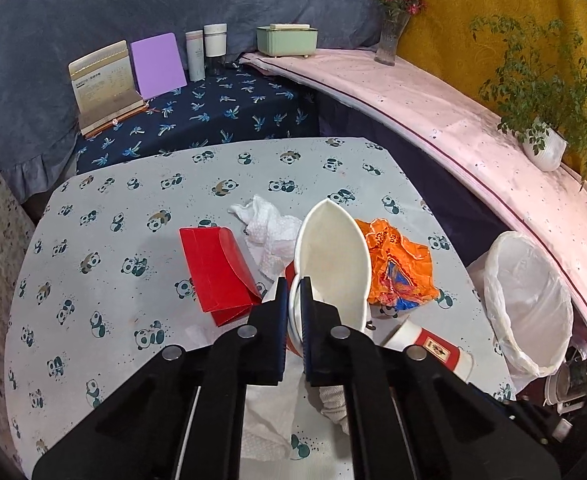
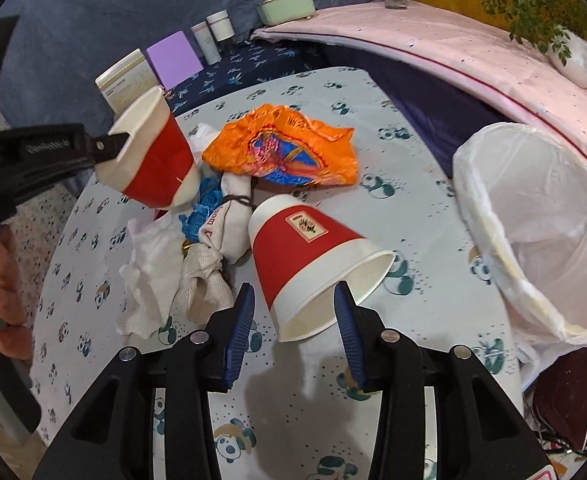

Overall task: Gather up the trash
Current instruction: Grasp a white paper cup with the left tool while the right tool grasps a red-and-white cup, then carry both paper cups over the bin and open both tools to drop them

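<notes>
My left gripper [image 1: 294, 280] is shut on the rim of a red-and-white paper cup [image 1: 333, 264], squashed to an oval and held above the table; it also shows in the right wrist view [image 2: 153, 156], with the left gripper [image 2: 113, 142] on its rim. My right gripper [image 2: 293, 300] is open, its fingers either side of the mouth of a second paper cup [image 2: 313, 256] lying on its side. An orange wrapper [image 2: 285, 144], white tissues [image 2: 149, 272], a knotted cloth [image 2: 217, 256] and a red folded carton [image 1: 217, 272] lie on the panda cloth. A lined bin [image 2: 541, 232] stands at the right.
Books [image 1: 105, 84], a purple pad [image 1: 157, 64], bottles [image 1: 205, 52] and a green box [image 1: 287, 40] stand on the blue cloth behind. A vase [image 1: 391, 36] and potted plant [image 1: 541, 144] sit on the pink ledge. The table edge [image 2: 509, 344] runs beside the bin.
</notes>
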`<move>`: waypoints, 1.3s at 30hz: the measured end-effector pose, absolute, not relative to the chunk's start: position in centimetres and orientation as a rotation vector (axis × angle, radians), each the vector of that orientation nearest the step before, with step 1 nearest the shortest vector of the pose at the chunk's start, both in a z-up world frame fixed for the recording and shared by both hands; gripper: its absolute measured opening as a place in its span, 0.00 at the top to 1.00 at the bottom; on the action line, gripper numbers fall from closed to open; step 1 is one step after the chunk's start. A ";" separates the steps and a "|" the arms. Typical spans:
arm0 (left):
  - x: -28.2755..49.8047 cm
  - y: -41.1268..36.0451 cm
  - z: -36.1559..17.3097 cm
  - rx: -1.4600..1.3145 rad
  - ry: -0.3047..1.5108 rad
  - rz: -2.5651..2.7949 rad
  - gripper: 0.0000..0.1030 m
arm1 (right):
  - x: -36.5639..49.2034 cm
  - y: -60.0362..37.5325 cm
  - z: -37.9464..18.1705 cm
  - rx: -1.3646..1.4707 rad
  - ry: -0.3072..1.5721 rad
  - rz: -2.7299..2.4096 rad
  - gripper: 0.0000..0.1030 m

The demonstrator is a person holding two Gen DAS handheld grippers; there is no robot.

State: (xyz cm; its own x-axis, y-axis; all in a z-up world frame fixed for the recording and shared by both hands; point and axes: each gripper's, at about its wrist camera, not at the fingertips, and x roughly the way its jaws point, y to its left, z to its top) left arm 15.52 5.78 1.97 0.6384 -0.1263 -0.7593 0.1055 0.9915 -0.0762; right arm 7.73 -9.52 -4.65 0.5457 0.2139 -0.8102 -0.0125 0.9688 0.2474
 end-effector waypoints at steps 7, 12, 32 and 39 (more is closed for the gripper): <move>14.6 5.8 3.0 -0.032 0.849 -0.154 0.95 | 8.9 -8.7 -5.6 0.233 0.986 0.174 0.88; 14.1 5.4 4.1 -0.037 0.830 -0.179 0.95 | 8.6 -9.1 -4.1 0.244 0.931 0.182 0.97; 12.7 -6.6 7.0 0.029 0.783 -0.463 0.95 | 4.5 -20.8 4.0 0.322 0.683 -0.041 0.97; 12.4 -12.5 6.6 0.057 0.794 -0.582 0.95 | 3.6 -25.7 3.7 0.343 0.664 -0.160 0.97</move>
